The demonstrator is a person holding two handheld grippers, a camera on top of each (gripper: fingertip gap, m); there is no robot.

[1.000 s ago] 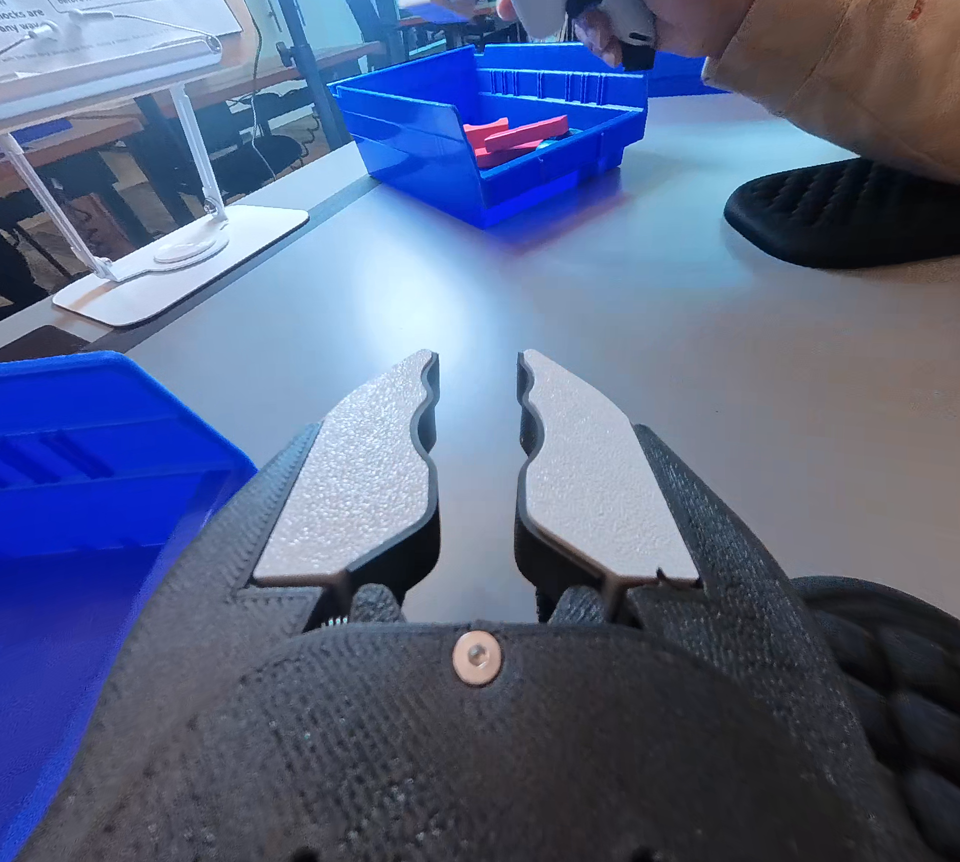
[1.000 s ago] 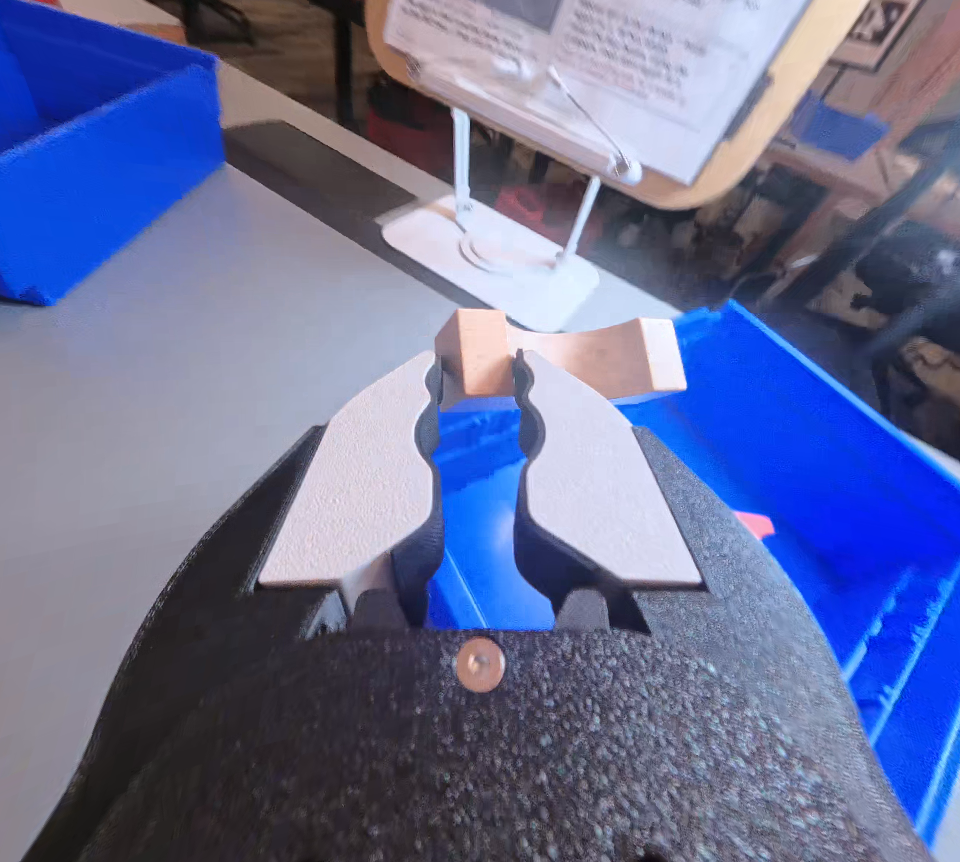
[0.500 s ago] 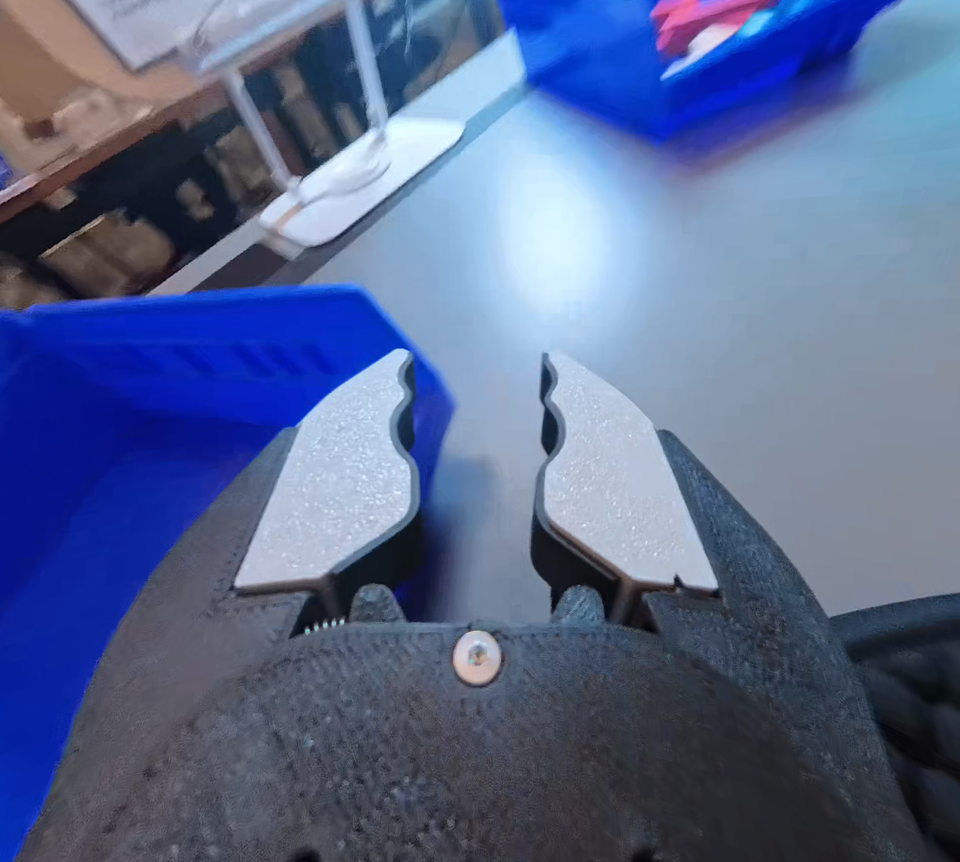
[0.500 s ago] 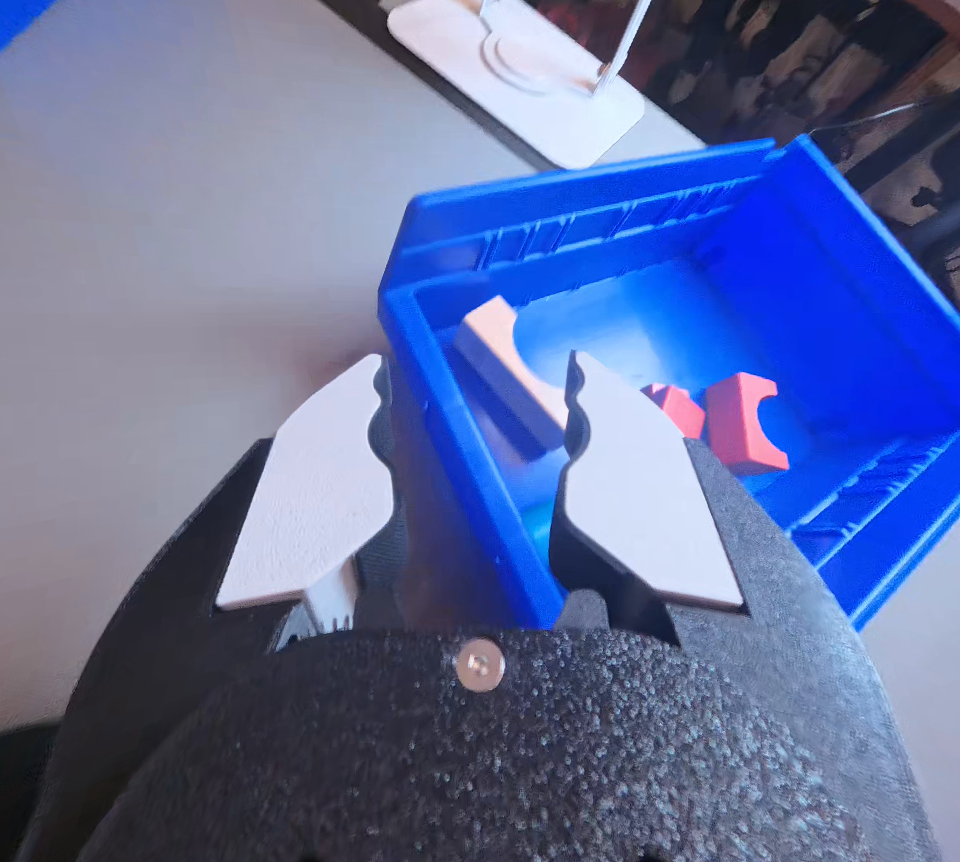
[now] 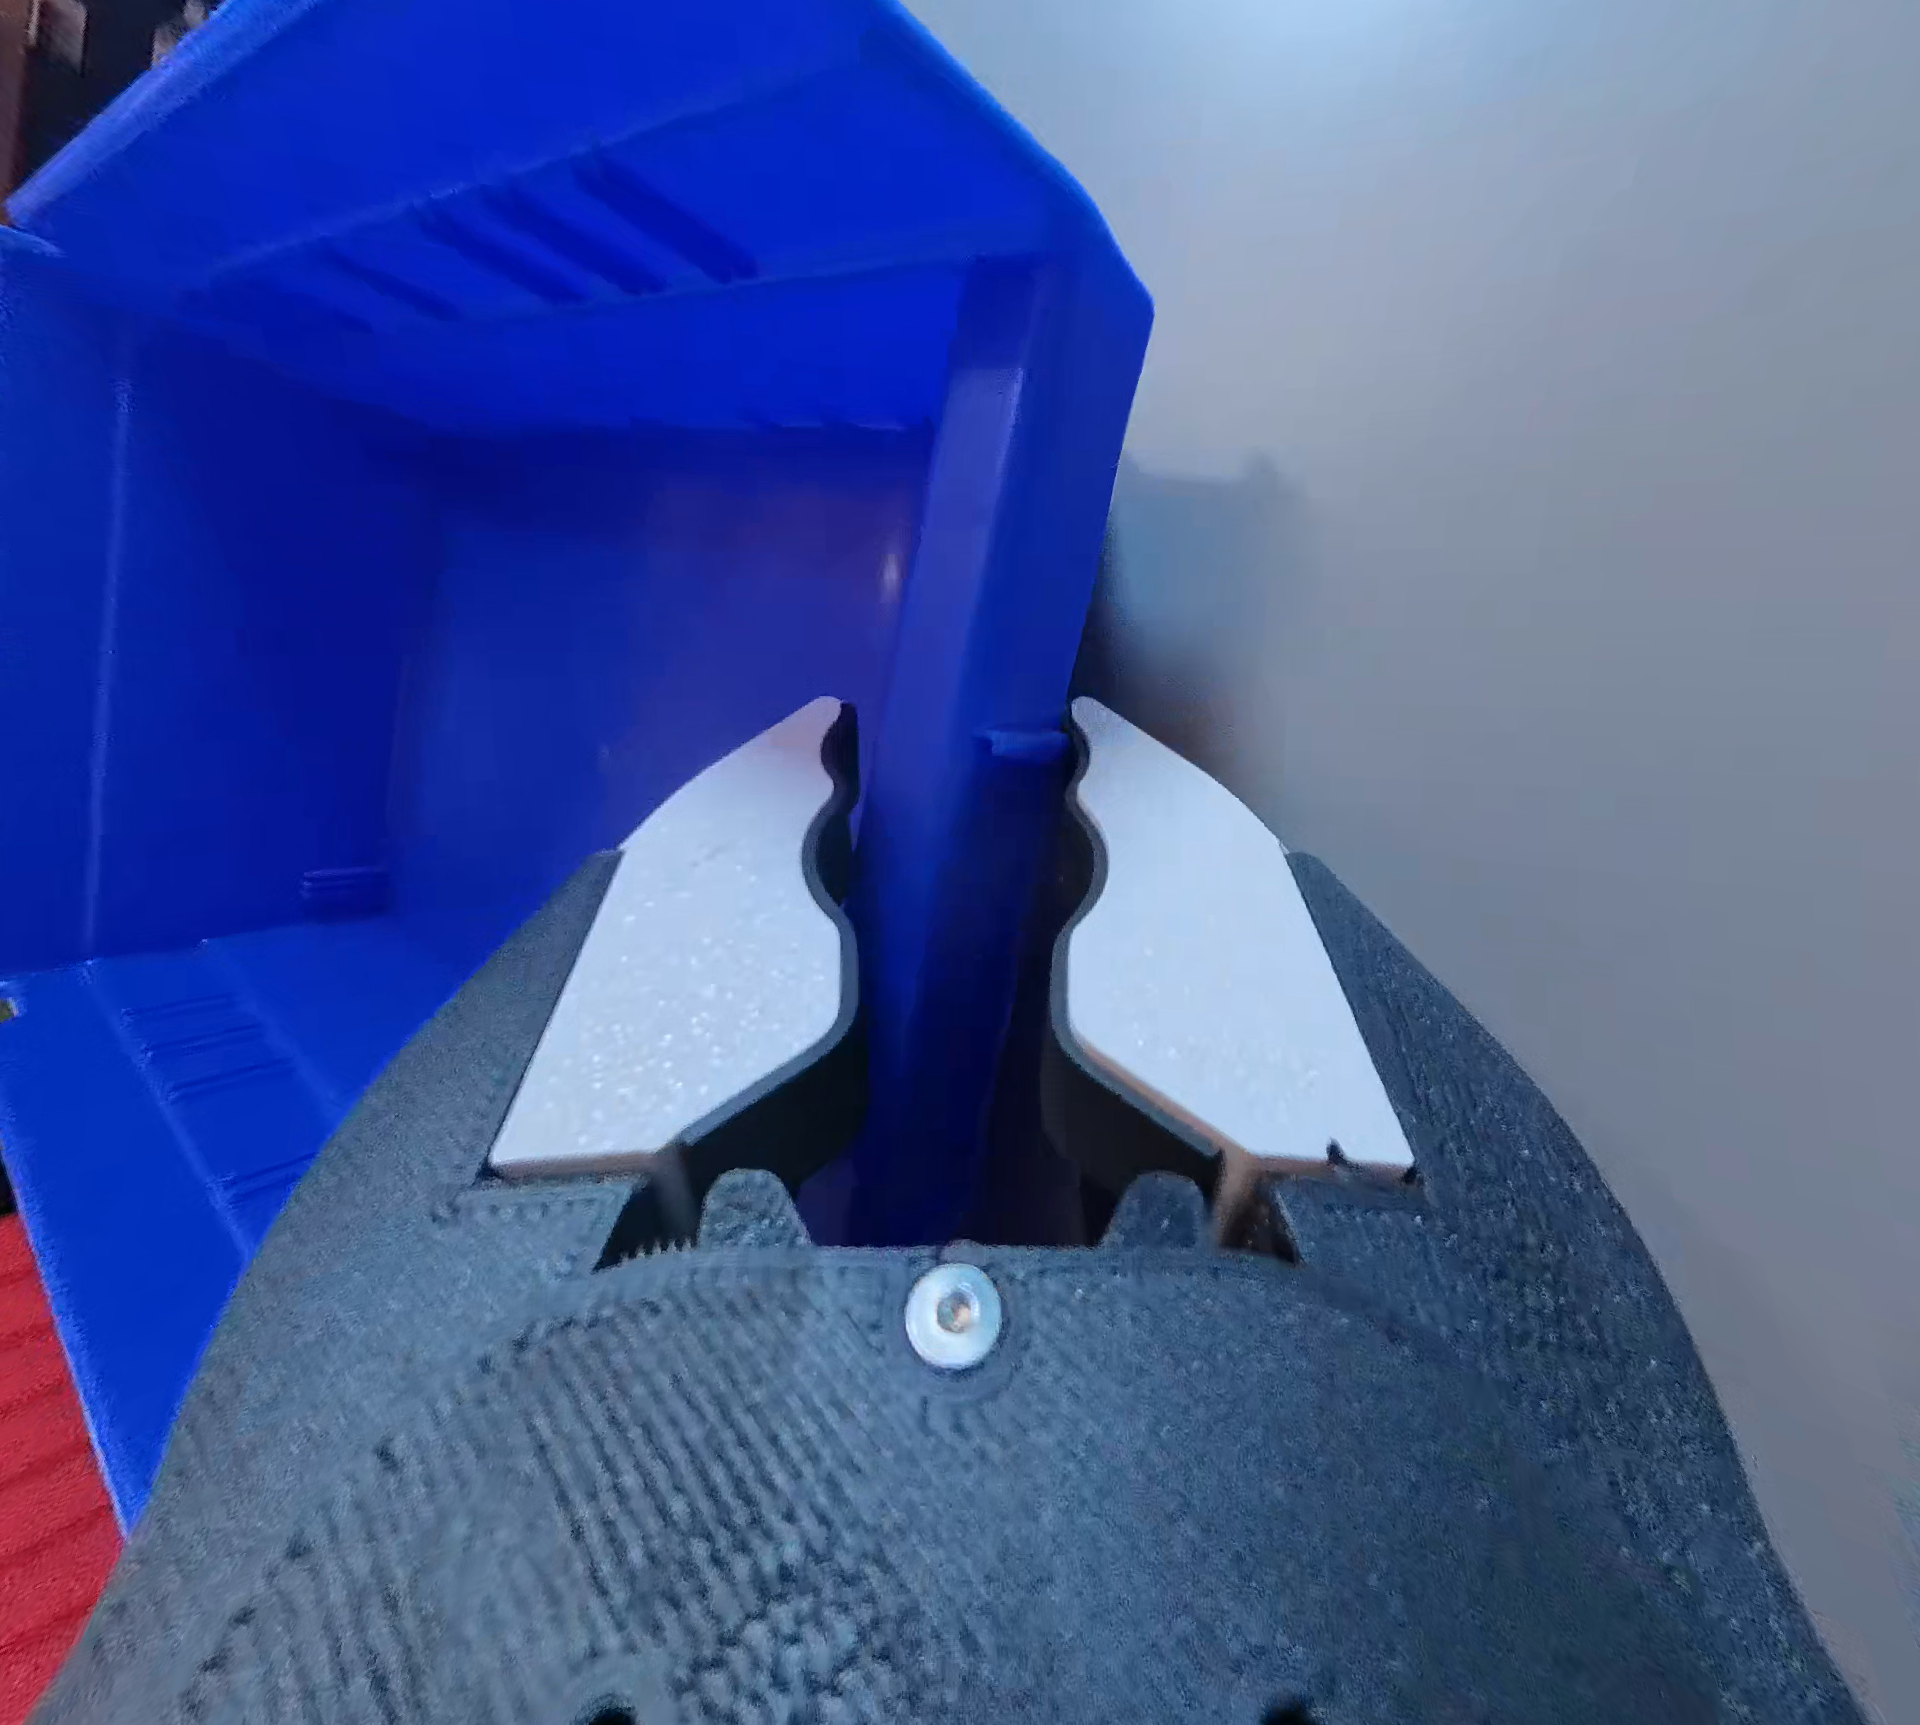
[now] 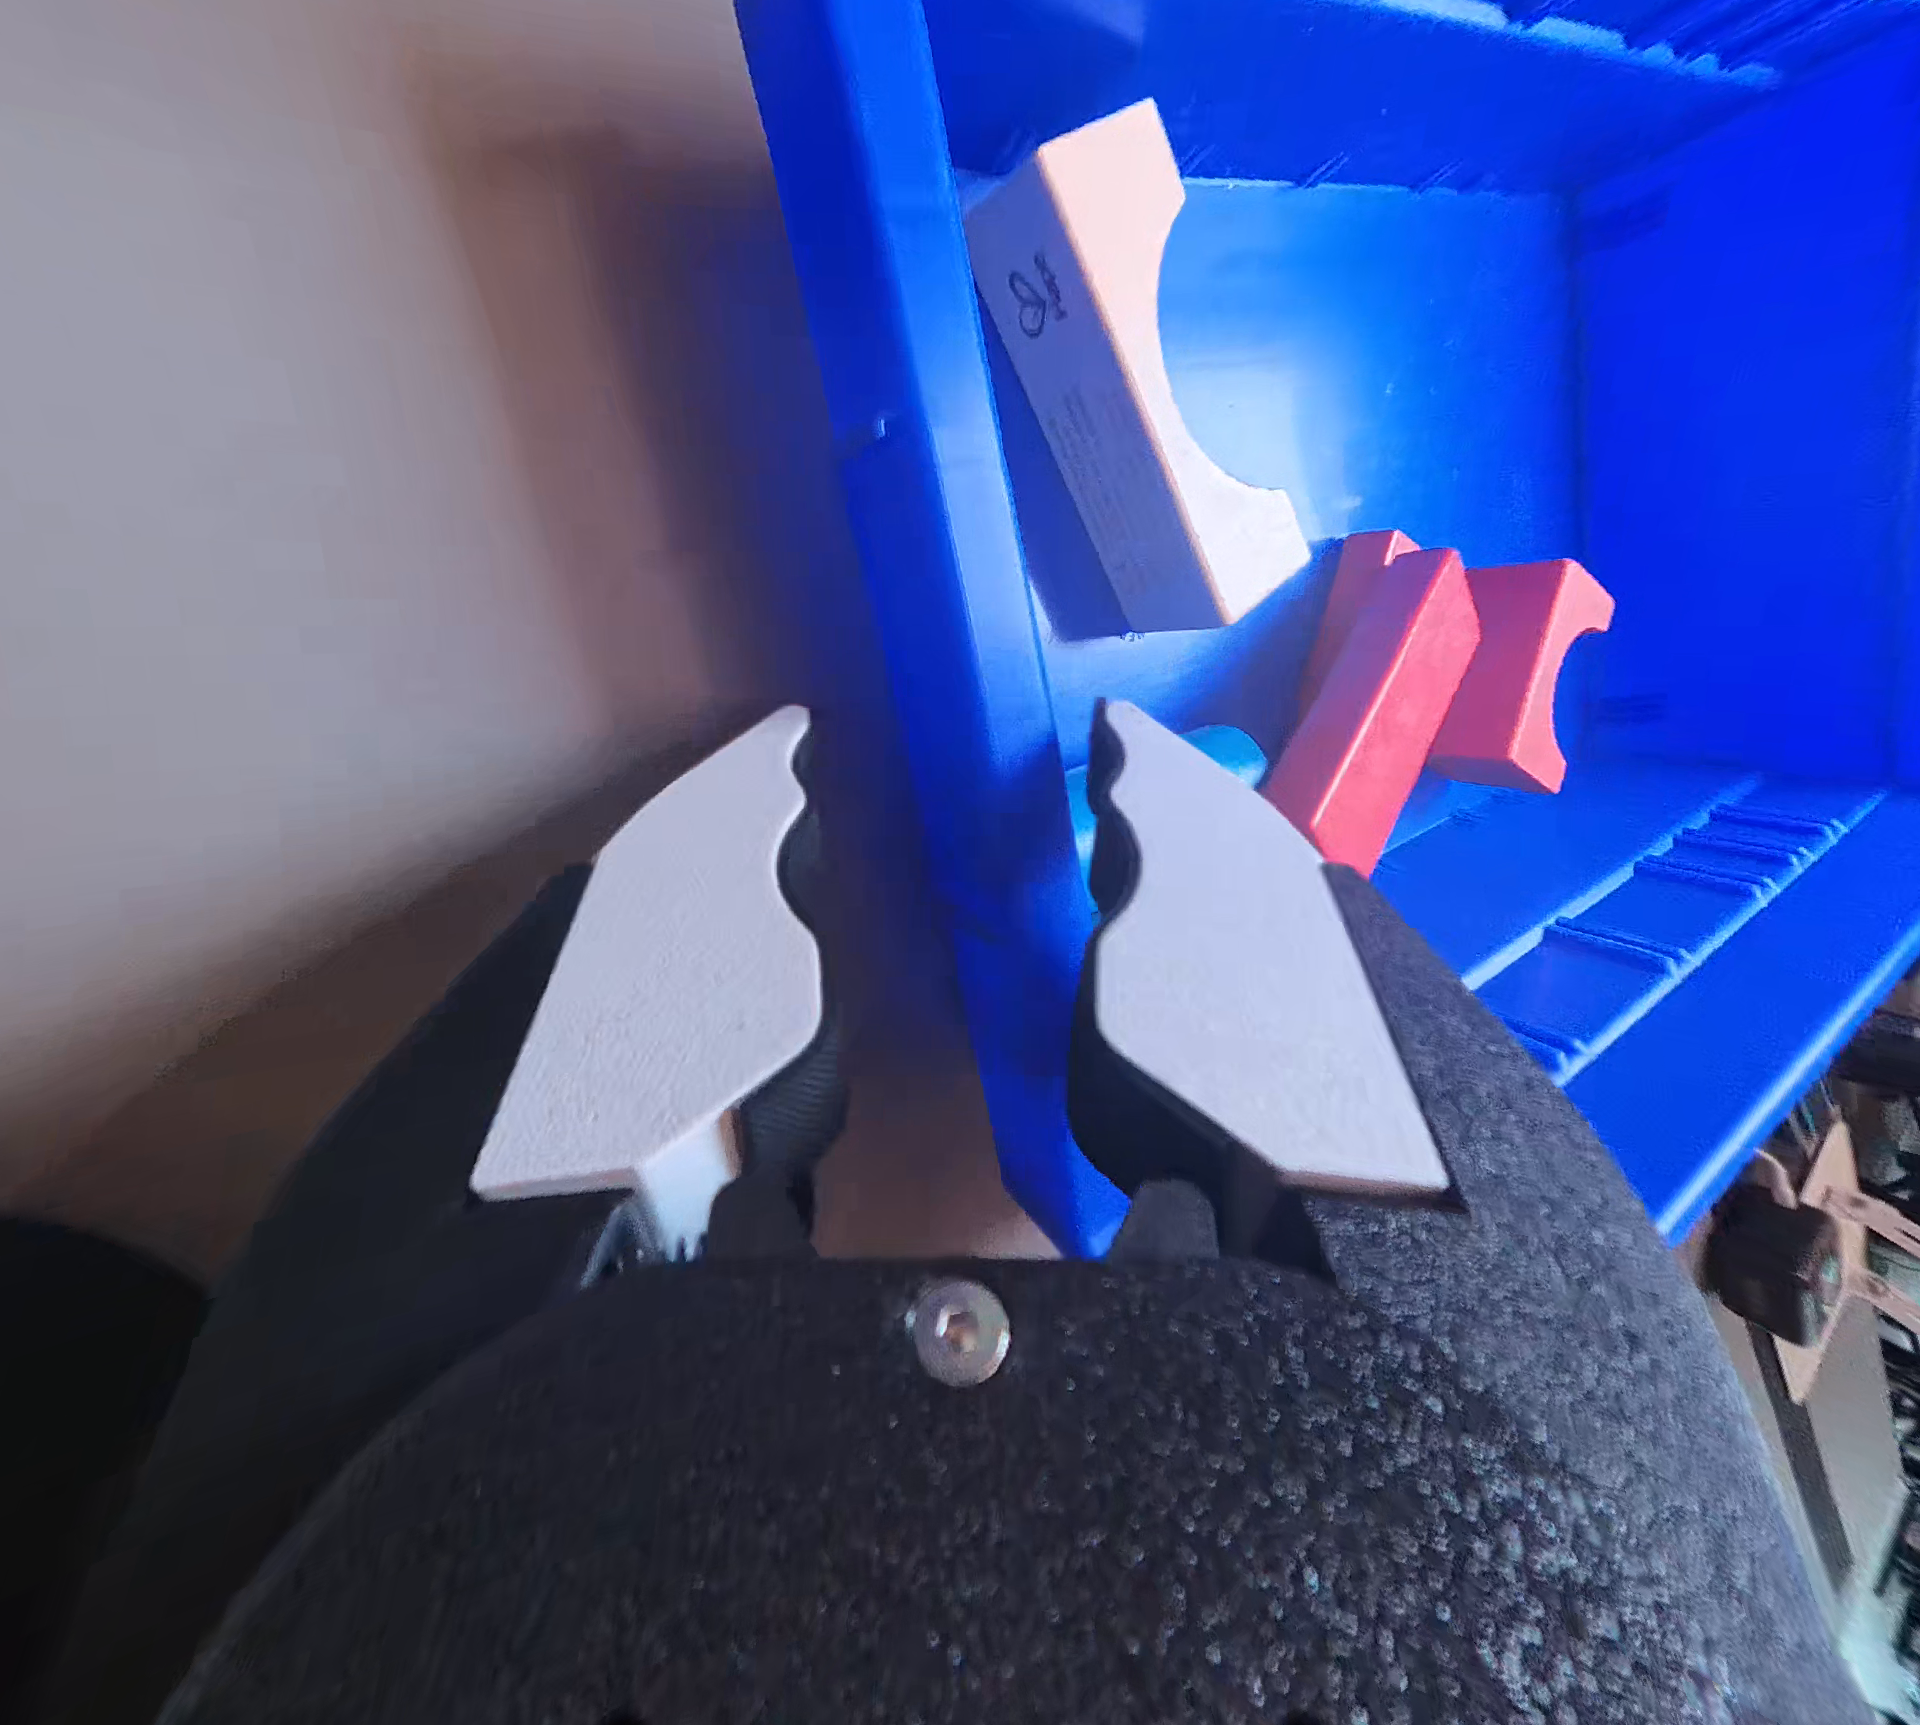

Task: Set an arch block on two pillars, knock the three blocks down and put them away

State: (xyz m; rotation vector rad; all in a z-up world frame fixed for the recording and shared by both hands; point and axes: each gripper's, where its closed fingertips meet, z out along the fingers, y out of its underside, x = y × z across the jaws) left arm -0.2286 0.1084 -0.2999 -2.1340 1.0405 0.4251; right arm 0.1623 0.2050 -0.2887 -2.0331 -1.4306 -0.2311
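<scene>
Blocks away: tan arch block point(image 6: 1127, 387) lies inside blue bin point(image 6: 904, 449), whose wall the half-open right gripper point(image 6: 951, 740) straddles; left gripper point(image 5: 961, 740) straddles an empty bin point(image 5: 997, 553)—probably squeeze and lift next.

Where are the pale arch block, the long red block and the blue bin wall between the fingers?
pale arch block point(image 6: 1117, 387): right wrist view, on its long flat side.
long red block point(image 6: 1382, 699): right wrist view, on its upper face.
blue bin wall point(image 6: 914, 449): right wrist view, on its rim.
</scene>
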